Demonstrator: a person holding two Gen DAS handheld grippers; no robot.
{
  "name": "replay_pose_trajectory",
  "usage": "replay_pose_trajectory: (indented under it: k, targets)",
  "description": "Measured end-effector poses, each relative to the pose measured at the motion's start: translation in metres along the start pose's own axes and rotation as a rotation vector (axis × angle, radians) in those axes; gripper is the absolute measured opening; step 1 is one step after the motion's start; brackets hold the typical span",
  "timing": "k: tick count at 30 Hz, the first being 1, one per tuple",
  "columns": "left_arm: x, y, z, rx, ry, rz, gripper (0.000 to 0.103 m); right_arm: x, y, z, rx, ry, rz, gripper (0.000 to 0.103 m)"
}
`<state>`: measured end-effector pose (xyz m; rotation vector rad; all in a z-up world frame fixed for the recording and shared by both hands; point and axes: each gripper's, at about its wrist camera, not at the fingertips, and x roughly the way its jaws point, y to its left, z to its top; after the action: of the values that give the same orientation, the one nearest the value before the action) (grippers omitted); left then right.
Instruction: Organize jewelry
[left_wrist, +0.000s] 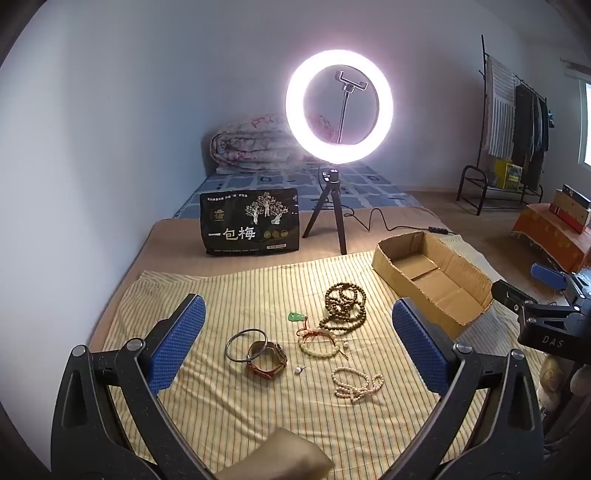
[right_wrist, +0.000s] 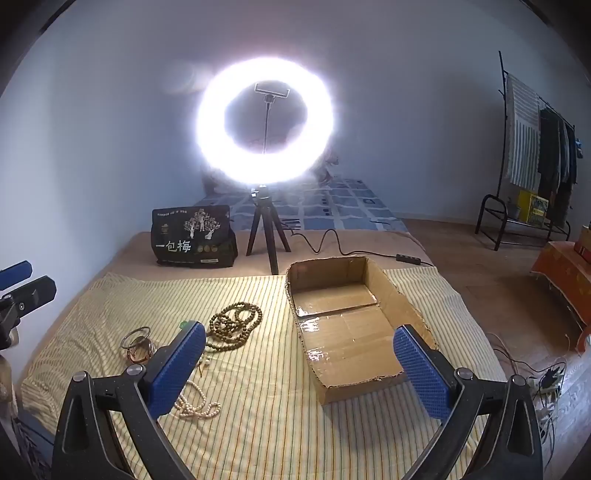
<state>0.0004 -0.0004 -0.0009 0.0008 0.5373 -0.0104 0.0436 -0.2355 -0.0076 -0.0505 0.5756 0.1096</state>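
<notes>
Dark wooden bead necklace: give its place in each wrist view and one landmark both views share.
Left wrist: dark wooden bead necklace at centre, on the striped cloth, left of the cardboard box.
Right wrist: necklace left of centre, beside that gripper's left finger.
Shared landmark: the ring light behind.

Striped cloth (left_wrist: 236, 291), jewelry, cardboard box (left_wrist: 428, 280)

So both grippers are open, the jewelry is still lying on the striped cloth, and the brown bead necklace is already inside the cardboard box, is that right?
Not quite. The cardboard box holds nothing; the right wrist view shows its bare floor. The brown bead necklace still lies on the striped cloth beside the box. The rest is right: left gripper and right gripper are open.
</notes>
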Motion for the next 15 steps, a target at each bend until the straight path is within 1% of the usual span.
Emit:
replay_pose_trajectory:
  k: [2,6,7,9,10,11,15]
  targets:
    - [0.002,-0.001,-0.001,0.001,0.010,0.002,0.103,0.000,0.000,0.000,0.009,0.001,0.006,0.103]
    - [0.004,-0.005,0.008,0.002,0.017,0.001,0.103,0.002,0.001,0.001,-0.004,0.002,0.011,0.103]
    - [0.003,0.000,0.004,-0.013,0.007,-0.007,0.103,0.003,0.001,0.001,-0.009,0.003,0.012,0.103]
    - [0.005,0.000,0.005,-0.012,0.010,-0.008,0.103,0.005,0.003,0.002,-0.018,0.004,0.014,0.103]
    - [0.006,-0.001,0.006,-0.011,0.011,-0.008,0.103,-0.001,-0.006,0.001,0.013,-0.010,0.006,0.103]
    - [0.001,0.001,0.003,-0.016,0.000,-0.008,0.103,0.000,-0.007,0.001,0.012,-0.009,0.007,0.103]
    - [0.000,0.005,0.003,-0.016,-0.001,-0.008,0.103,-0.004,-0.007,0.005,0.004,-0.011,0.005,0.103]
